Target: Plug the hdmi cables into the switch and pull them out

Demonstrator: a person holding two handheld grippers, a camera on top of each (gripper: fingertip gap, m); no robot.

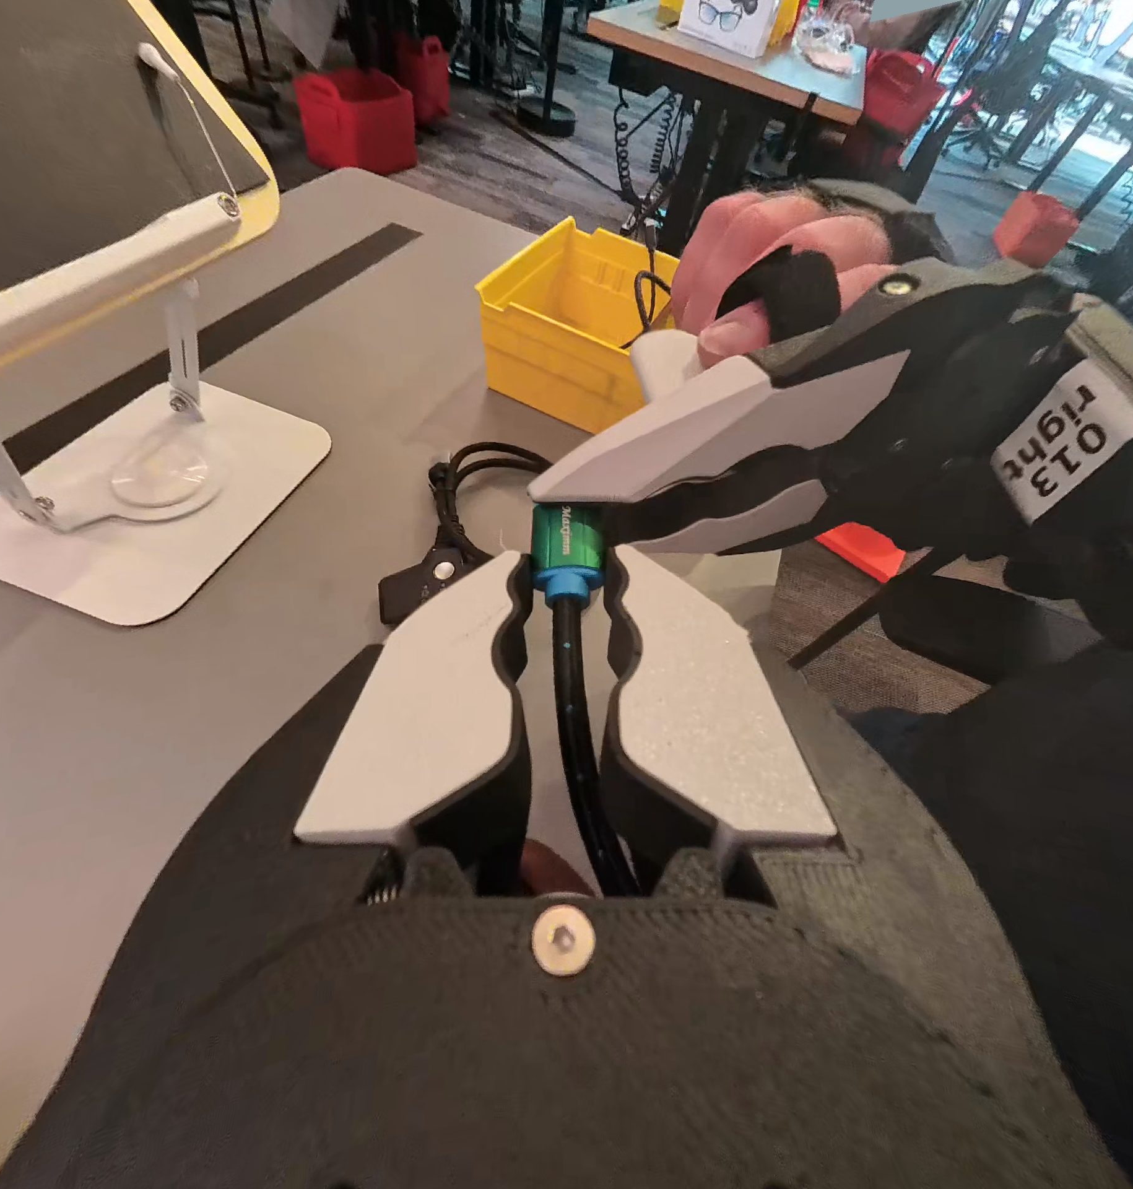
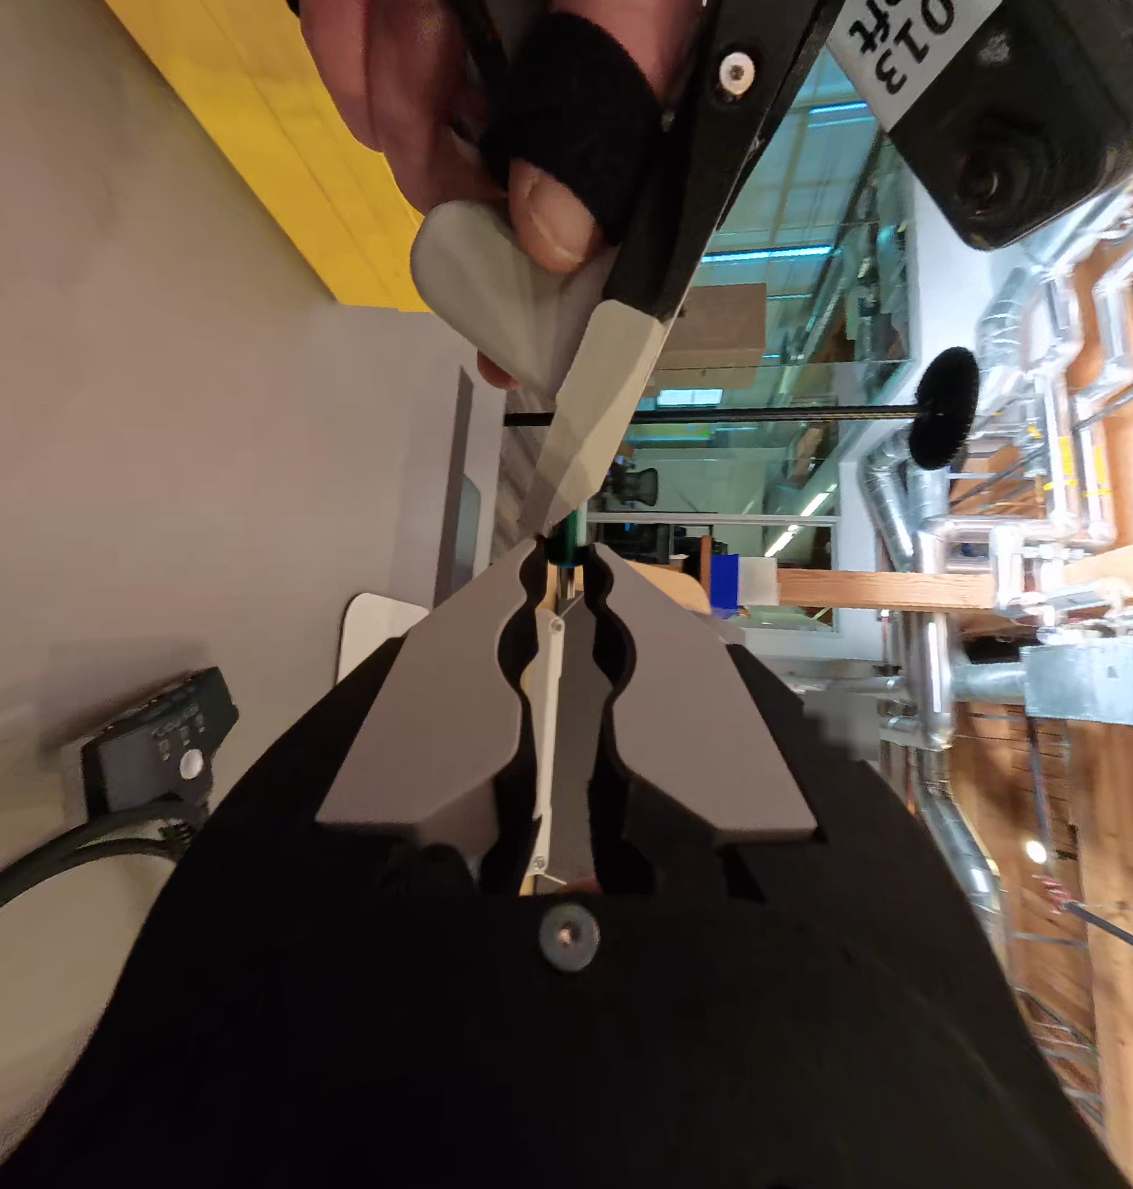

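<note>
Progress looks early: you have one HDMI cable [image 1: 573,708] lifted off the table [image 1: 332,360], and nothing is plugged into the switch [image 1: 432,574] yet, as far as these views show. Your left gripper [image 1: 567,566] has its fingers clenched on the cable just behind the green plug [image 1: 562,539], with the braided black lead running back between them. Your right gripper [image 2: 561,547] comes in from the side, and its fingers look pinched on the plug's front end, though the contact is partly hidden. The switch lies flat on the table just beyond the plug, near the table's right edge, with its own black leads coiled behind it. A yellow bin [image 1: 551,334] sits farther back along that edge. Judging by this, you are regripping the plug; every insertion and every pull-out remains.
</note>
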